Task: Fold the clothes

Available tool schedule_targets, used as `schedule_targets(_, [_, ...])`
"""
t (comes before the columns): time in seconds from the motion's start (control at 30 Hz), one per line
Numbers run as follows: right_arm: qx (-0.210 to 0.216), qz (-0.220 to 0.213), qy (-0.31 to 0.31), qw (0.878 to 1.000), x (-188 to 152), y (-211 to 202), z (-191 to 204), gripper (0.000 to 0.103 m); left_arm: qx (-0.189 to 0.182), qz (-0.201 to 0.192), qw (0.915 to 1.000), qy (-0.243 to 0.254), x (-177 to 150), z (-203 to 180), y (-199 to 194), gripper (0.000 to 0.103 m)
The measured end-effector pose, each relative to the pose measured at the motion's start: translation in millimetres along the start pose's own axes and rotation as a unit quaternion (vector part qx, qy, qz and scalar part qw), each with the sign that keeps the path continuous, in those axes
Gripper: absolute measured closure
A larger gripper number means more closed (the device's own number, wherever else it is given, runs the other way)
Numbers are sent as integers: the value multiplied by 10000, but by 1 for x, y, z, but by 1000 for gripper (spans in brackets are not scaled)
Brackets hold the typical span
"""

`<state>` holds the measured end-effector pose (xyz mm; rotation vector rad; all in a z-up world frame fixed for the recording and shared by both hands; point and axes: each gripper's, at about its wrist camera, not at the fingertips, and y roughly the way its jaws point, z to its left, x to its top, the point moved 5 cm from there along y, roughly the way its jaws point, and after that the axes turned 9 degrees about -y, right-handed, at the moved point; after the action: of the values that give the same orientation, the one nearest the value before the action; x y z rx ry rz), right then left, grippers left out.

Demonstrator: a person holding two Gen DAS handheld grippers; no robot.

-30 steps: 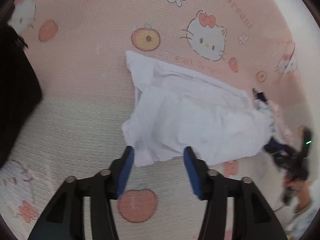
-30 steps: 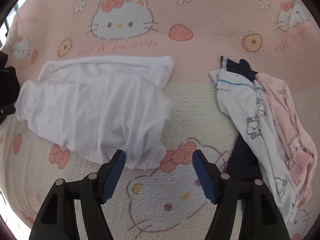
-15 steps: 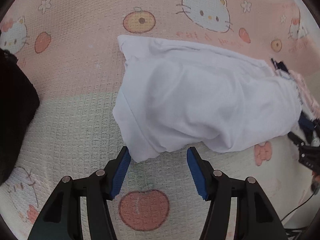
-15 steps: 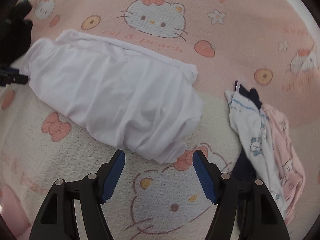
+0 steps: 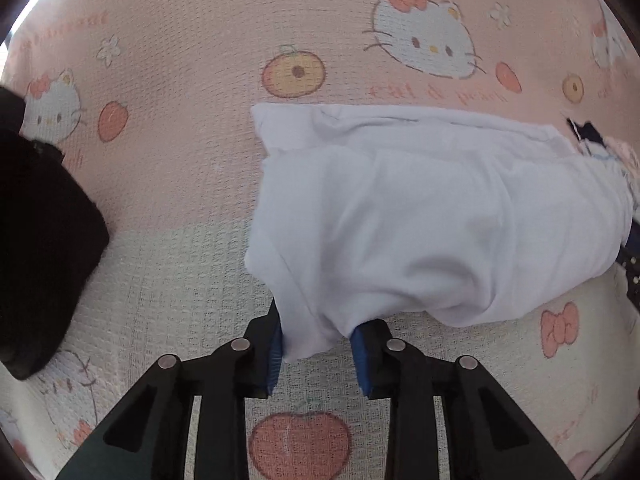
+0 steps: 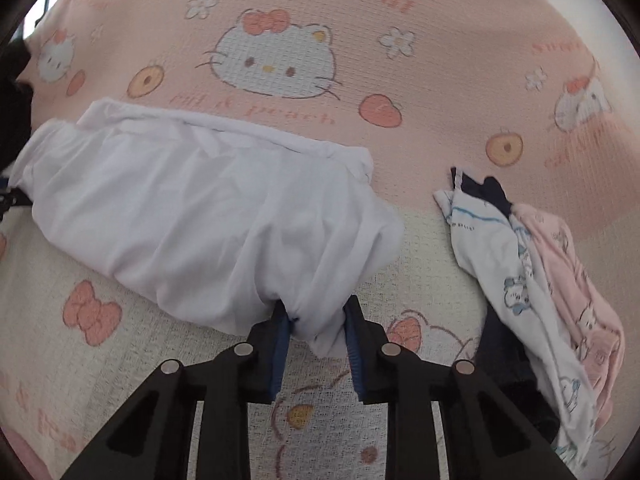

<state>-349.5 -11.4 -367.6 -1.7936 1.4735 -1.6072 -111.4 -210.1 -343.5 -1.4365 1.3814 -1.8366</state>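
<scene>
Claws [image 5: 316,344] on soft white garment [image 5: 420,216]

My right gripper [image 6: 316,334] has just closed on the white garment's [image 6: 192,216] near edge at lower centre; other clothes [image 6: 532,280] lie at right on the pink blanket [image 6: 420,92].

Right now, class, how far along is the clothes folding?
Done: the white garment looks part-folded. In hand: left tool and right tool have just closed on its near corners. Left: finishing it, then the pile of printed clothes beside it.
</scene>
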Motion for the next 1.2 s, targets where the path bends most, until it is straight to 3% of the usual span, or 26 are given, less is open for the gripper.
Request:
schedule_targets(0.1, [-48, 87, 89, 9999, 2, 2, -4, 82, 31, 115, 9994, -328, 3, 15, 2, 82])
schedule_targets(0.23, [-16, 310, 238, 9992, -4, 8, -10, 83, 619, 116, 9972, -414, 3, 42, 7, 92])
schedule_targets(0.4, [145, 370, 181, 9990, -7, 7, -8, 80, 2, 315, 9964, -790, -2, 70, 3, 92])
schedule_targets(0.43, [218, 371, 186, 9989, -7, 7, -7, 70, -49, 274, 9969, -734, -2, 69, -1, 91])
schedule_targets(0.47, [306, 431, 199, 9984, -9, 8, -7, 53, -61, 229, 9977, -630, -2, 67, -6, 91])
schedule_targets(0.53, [365, 505, 260, 9977, -12, 6, -9, 34, 36, 141, 9992, -382, -1, 59, -15, 91])
schedule_targets(0.63, [439, 481, 324, 9974, -16, -2, -12, 33, 646, -204, 9974, 246, 4, 45, -20, 91])
schedule_targets(0.73, [345, 496, 59, 9982, -17, -8, -10, 32, 1448, -663, 9789, 1280, 1, 23, -23, 91])
schedule_targets(0.8, [275, 473, -164, 9984, -17, -12, -8, 31, 1834, -960, 9602, 1873, -7, 12, -25, 91])
schedule_targets(1.1, [187, 491, -571, 9970, -12, -15, -2, 29, 2280, -1172, 9184, 3013, -23, -17, -22, 90])
schedule_targets(1.13, [164, 468, -669, 9965, -12, -15, -1, 29, 2346, -1181, 9113, 3170, -21, -21, -18, 90])
schedule_targets(1.17, [127, 453, -804, 9957, -12, -15, 2, 29, 2523, -1215, 8980, 3393, -23, -25, -14, 90])
schedule_targets(1.2, [89, 439, -941, 9946, -13, -15, 4, 29, 2808, -1323, 8773, 3661, -26, -29, -10, 90])
